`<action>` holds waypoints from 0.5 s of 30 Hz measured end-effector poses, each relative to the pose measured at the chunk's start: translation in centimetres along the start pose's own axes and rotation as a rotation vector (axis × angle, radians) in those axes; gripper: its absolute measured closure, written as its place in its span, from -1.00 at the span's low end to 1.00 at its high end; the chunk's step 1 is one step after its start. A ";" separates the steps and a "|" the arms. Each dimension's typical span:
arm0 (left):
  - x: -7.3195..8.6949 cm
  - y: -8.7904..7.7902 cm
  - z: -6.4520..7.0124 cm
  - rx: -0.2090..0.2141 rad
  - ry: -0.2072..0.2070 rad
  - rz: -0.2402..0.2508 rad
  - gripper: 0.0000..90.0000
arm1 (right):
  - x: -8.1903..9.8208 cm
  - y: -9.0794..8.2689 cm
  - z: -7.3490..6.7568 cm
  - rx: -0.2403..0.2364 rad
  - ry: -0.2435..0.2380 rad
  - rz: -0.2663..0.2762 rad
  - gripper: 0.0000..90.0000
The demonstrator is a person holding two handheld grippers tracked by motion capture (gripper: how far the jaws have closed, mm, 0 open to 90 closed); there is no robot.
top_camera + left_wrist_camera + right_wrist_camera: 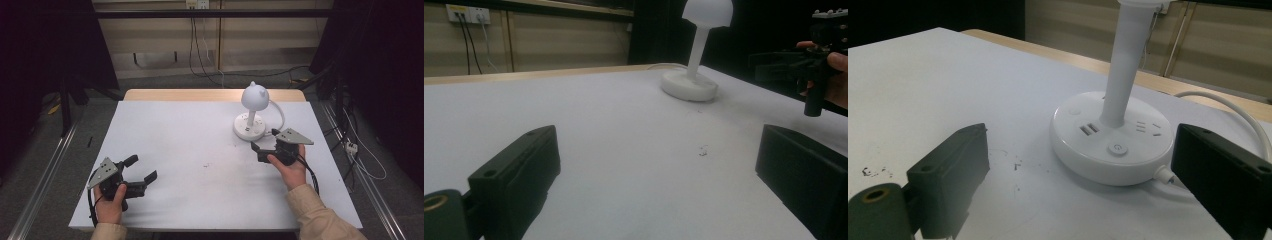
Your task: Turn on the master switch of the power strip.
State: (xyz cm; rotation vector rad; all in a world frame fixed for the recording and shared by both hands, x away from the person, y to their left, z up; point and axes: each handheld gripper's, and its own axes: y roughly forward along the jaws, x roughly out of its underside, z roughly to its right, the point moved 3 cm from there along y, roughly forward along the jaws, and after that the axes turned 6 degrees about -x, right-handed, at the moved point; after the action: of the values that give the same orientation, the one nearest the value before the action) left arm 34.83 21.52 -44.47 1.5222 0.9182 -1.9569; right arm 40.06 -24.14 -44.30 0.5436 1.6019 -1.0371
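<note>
The left gripper (143, 168) sits at the near-left of the white table (200, 200), well apart from the lamp (251, 112) and to its left. A hand (111, 202) holds it from below, and its jaws stand wide apart with nothing between them. In the left gripper view the two black jaws frame bare table, and the lamp (696, 55) stands far off, up and to the right of them.

A small dark smudge (205, 165) marks the table left of the lamp and nearer the person, between the two grippers.

The lamp stands upright toward the far right of the table, a white dome on a straight stem over a round flat base. In the right gripper view the base (1110, 137) carries two USB slots, a round power button (1118, 148) at its near edge and socket slots to the right of the stem. A white cable (1233, 112) leaves the base on the right and curls behind the lamp.

The right gripper (262, 144) is just beside the lamp's base, on its near-right side, held by the right hand (290, 170). Its jaws are spread open and empty, pointing at the base without touching it.
</note>
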 end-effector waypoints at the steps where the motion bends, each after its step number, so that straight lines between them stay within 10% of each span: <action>1: 0.0 0.0 0.0 -0.001 0.001 -0.001 -0.92 | -0.1 0.0 0.0 -0.001 0.000 0.000 -0.83; 15: 0.0 0.0 0.0 -0.003 0.006 -0.004 -0.91 | -0.5 0.8 0.6 0.000 0.011 -0.012 -0.80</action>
State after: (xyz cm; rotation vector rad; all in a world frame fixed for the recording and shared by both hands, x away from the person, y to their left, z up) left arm 34.80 21.55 -44.44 1.5267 0.9262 -1.9538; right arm 41.17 -24.10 -44.08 0.5414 1.6167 -1.0450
